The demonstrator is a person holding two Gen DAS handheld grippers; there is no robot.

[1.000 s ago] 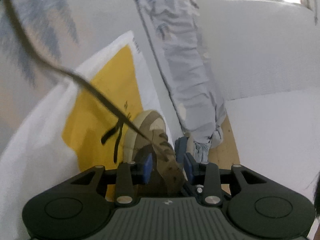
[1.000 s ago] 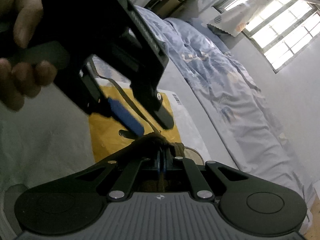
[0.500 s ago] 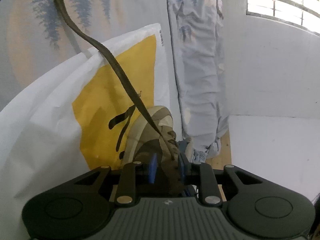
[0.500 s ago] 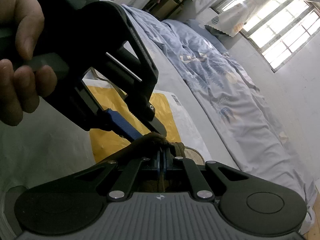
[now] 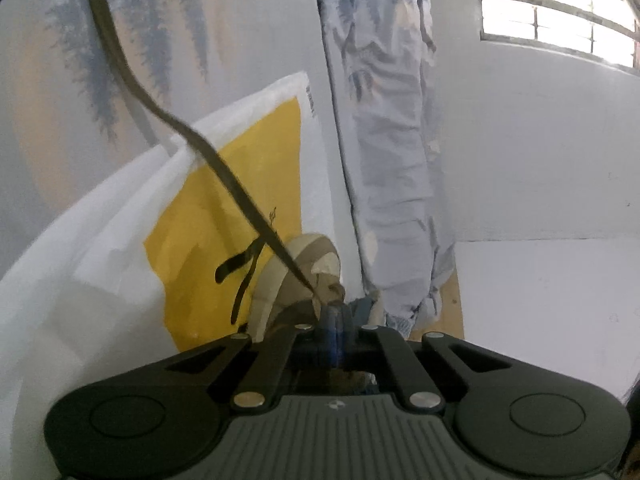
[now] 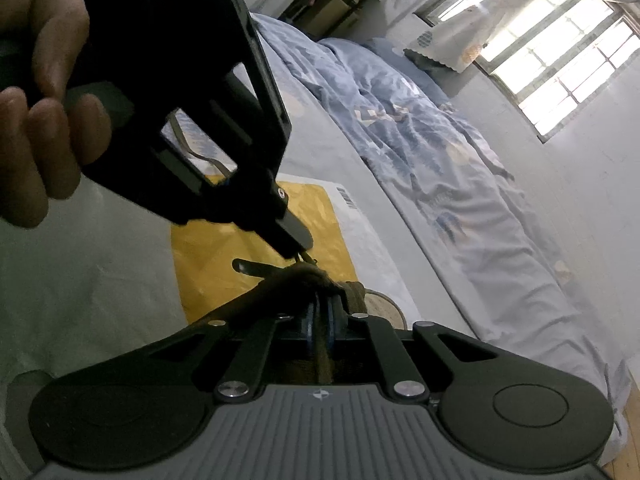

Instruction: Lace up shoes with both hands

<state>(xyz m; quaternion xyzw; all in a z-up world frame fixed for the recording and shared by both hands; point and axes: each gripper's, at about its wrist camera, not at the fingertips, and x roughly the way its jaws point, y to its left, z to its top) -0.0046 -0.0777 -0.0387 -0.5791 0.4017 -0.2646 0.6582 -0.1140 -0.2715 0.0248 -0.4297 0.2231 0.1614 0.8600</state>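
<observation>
Left gripper [image 5: 334, 314] sits pinched right over the shoe [image 5: 296, 276], jaws together on the lace [image 5: 224, 168] that runs up and away to its left. Right gripper [image 6: 320, 312] clamps the lace's other stretch, shoe just ahead on the bed [image 6: 460, 200].

Daylight floods in through a barred window [image 6: 560, 64], blown out to glare. The foreground gripper bodies sit in dim silhouette. Fisheye bending curves the edges, and the left view is soft.
</observation>
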